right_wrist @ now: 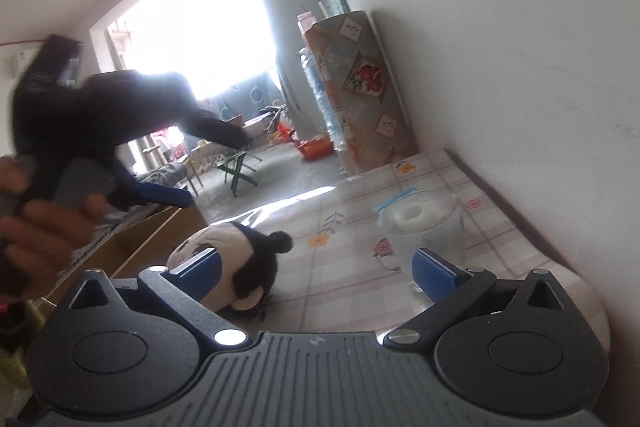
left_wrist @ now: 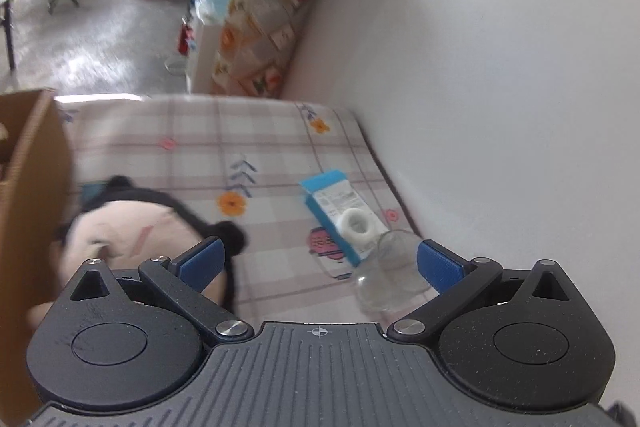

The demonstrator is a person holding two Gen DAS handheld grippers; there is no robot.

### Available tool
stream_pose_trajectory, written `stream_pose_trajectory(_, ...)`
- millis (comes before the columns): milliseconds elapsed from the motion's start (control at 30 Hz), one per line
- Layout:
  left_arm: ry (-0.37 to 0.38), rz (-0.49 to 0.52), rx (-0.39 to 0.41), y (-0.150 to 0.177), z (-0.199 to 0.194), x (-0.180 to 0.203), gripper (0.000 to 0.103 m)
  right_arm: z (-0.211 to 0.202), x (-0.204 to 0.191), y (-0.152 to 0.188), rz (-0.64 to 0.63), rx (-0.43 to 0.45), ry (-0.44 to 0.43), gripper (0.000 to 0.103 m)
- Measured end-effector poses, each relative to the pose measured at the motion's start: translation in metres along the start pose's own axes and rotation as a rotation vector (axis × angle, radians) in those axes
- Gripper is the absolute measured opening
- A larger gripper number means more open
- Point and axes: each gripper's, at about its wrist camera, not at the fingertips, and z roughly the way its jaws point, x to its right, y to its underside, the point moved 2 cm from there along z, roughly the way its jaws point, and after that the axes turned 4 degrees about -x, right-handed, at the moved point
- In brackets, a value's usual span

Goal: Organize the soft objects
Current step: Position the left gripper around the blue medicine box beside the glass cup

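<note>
Left tongs (left_wrist: 318, 259) hovering wide apart w/ nothing between; plush doll (left_wrist: 136, 227) lying on the checked table (left_wrist: 272, 131) at lower left of frame, just past the left pad, right beside the cardboard box (left_wrist: 28, 187). Right tongs (right_wrist: 316, 269) also spread apart, empty; doll sitting by its left finger. Clear cup (right_wrist: 424, 227) near right finger. Wall (left_wrist: 500, 67) closing in along table's right edge; open cloth in the middle.

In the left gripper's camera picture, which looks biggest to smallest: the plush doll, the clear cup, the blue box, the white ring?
1. Plush doll, though it lies nearer the camera.
2. Clear cup and blue box: too alike to rank; the cup is closer.
3. White ring, plainly smallest.
</note>
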Motion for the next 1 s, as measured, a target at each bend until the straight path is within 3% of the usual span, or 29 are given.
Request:
stream_pose_trajectory(167, 0.034, -0.057, -0.157, -0.036, 0.079, 0.010, 0.103, -0.012, 0.021, -0.011, -0.025, 0.058, 0.044, 0.103)
stream_pose_trajectory(367, -0.044, -0.161, -0.321, -0.060, 0.165, 0.008, 0.102, -0.010, 0.044, -0.009, 0.015, 0.053, 0.050, 0.103)
stream_pose_trajectory(667, -0.218, -0.118, -0.431, -0.072, 0.238, 0.013, 0.102, -0.007, 0.067, -0.003, 0.063, 0.037, 0.069, 0.103)
stream_pose_trajectory(1000, -0.291, -0.110, -0.437, -0.083, 0.257, 0.025, 0.103, -0.008, 0.076, 0.002, 0.084, 0.026, 0.087, 0.103)
